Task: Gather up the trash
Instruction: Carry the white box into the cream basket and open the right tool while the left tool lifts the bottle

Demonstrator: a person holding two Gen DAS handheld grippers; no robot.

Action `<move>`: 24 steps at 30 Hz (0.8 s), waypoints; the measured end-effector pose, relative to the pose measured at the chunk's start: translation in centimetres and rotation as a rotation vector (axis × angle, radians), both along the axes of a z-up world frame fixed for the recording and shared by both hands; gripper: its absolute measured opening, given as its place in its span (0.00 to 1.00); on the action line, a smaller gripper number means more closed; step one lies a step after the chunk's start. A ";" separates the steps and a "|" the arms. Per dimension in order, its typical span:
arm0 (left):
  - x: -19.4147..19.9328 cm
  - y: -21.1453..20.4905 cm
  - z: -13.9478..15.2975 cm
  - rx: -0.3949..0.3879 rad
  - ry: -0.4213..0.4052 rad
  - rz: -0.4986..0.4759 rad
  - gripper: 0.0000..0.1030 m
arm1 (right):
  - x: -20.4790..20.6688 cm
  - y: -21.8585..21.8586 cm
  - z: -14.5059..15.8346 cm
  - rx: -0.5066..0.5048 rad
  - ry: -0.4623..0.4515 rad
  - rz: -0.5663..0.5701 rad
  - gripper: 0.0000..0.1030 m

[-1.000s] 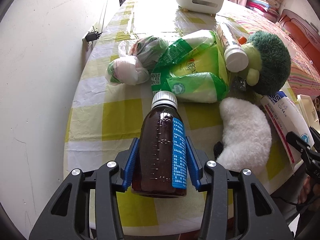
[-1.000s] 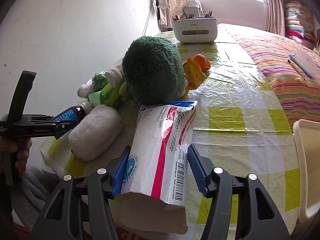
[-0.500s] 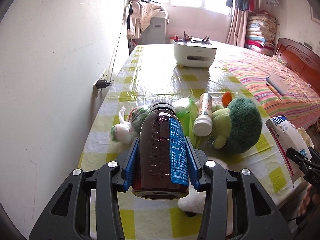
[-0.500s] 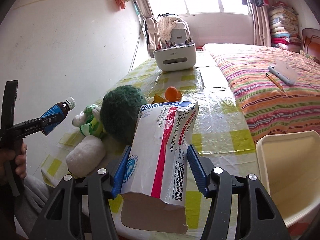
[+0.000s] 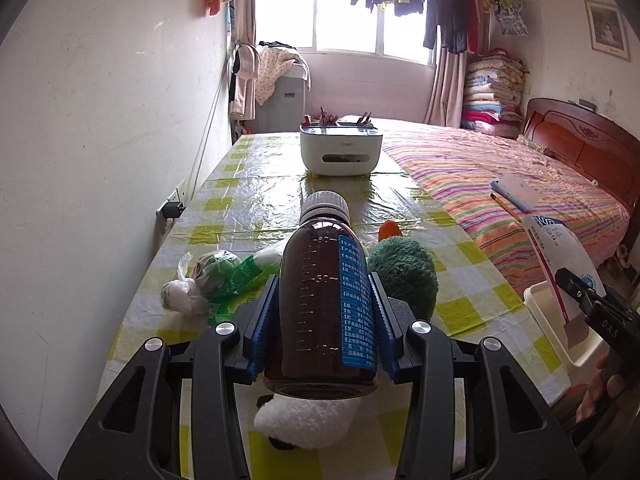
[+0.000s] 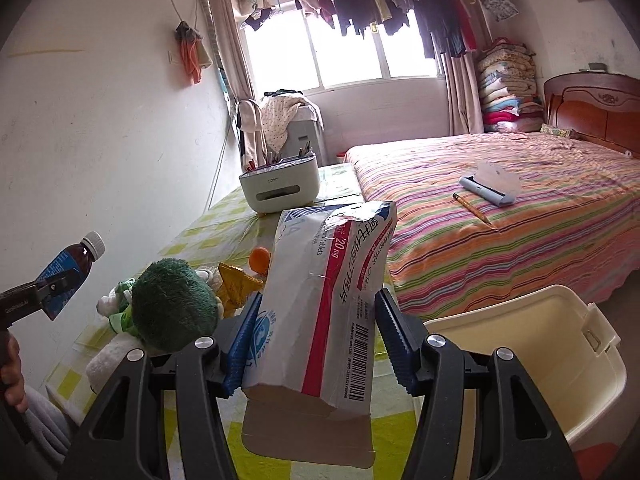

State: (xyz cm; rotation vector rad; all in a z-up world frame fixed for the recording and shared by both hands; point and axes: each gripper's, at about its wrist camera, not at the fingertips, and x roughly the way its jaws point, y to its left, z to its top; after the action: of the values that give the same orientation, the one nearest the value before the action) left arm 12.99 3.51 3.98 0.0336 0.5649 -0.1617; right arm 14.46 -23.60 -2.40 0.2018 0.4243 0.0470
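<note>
1. We see the left hand-held gripper clamped on a brown medicine bottle. Its blue pads press both sides of the glass, jaws part-way open around the body. The bottle is clear of the tabletop, white cap pointing to the far end of the room.

2. The right hand-held gripper grips a flattened white-and-red tablet box, pads on its two long edges, jaws a little wider than the left pair. The box hangs in the air with its open flap toward us.

3. A cream plastic bin sits low at the near right, beside the tabletop edge and in front of the striped bed. It looks empty from the right wrist view.

4. On the tabletop lie a green plush toy, a knotted plastic bag, a green wrapper, a yellow wrapper and a small orange fruit. A white organiser box stands at the far end.

5. Our reading: the carry step is in hand, both items lifted and none binned yet.

6. Next move, as we judge it: bring the tablet box over the bin mouth and release, then swing the bottle right across to the same bin. The bottle is glass, so lower it before letting go.

7. Then return for the wrappers and bag; whether the plush toy counts as trash, we cannot tell.
</note>
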 end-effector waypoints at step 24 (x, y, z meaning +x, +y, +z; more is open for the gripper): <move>-5.2 -15.7 -1.3 -0.028 0.007 -0.306 0.41 | -2.2 -7.7 -0.8 0.134 -0.053 -0.182 0.54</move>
State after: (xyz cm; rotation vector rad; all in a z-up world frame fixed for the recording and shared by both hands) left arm 7.76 -12.15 2.64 0.0923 0.5621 -0.4674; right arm 12.26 -31.33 -3.20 0.3698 0.3491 -0.0979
